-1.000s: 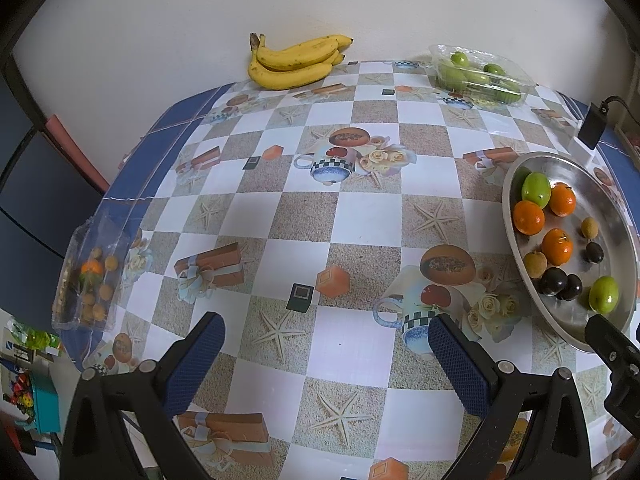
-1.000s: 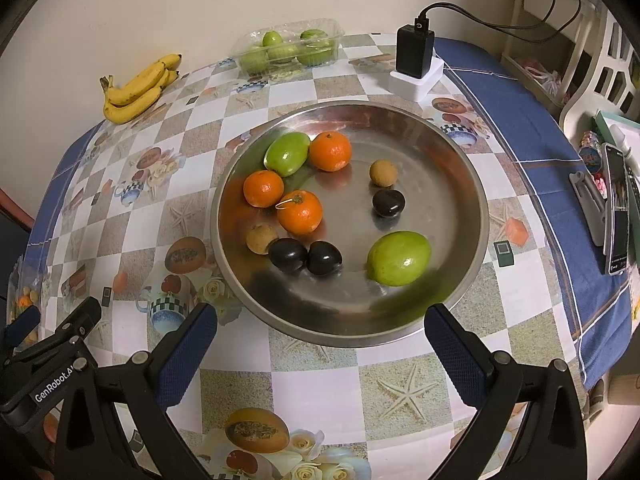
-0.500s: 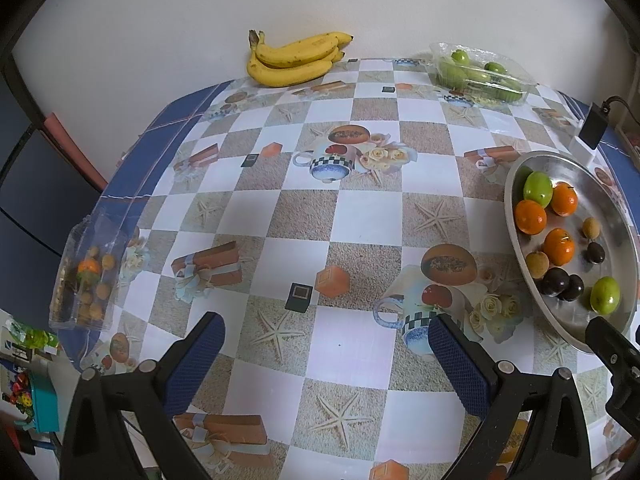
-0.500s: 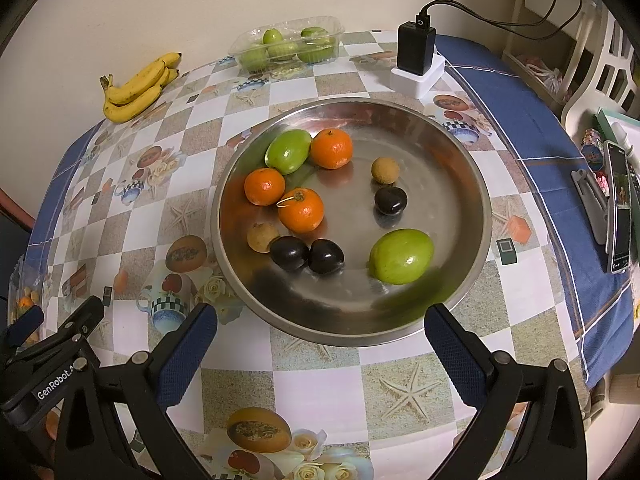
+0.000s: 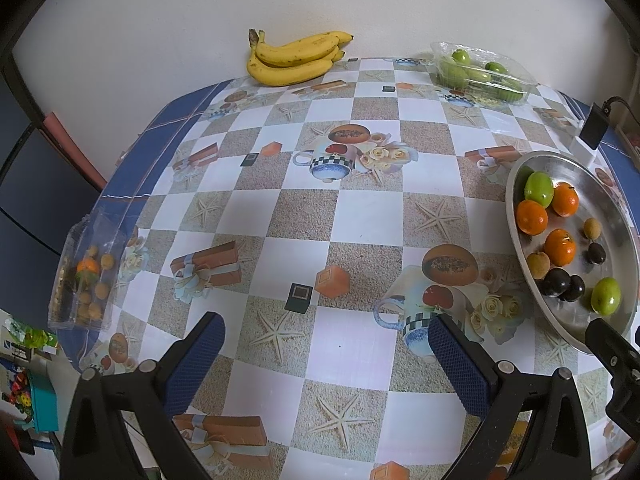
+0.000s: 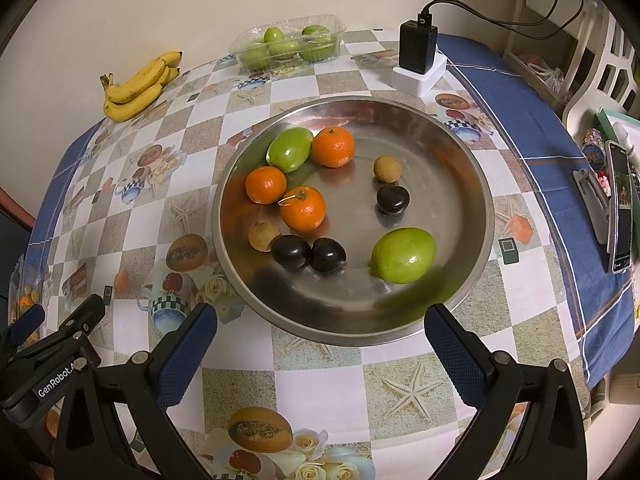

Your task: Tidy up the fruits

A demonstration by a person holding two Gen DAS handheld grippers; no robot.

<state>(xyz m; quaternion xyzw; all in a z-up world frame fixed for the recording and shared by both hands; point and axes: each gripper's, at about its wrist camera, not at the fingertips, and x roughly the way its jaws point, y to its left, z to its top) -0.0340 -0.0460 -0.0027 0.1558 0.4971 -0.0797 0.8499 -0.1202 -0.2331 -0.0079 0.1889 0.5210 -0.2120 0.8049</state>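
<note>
Both grippers, left gripper (image 5: 326, 354) and right gripper (image 6: 320, 344), hover with fingers spread wide and empty above the checkered tabletop (image 5: 304, 220). Oranges, green and dark fruits sit in a round steel bowl (image 6: 472, 184) just ahead of the right gripper.

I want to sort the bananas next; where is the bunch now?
The banana bunch lies at the table's far edge by the wall, left of the clear tray of green fruit.

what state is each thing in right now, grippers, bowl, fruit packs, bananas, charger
left gripper: open, empty, above the tablecloth
right gripper: open, empty, at the bowl's near rim
metal bowl: upright, holding loose mixed fruit
clear tray of green fruit: lid open
clear box of small fruit: at the table edge; lid unclear
bananas: one bunch, on the table
charger: cable plugged in
</note>
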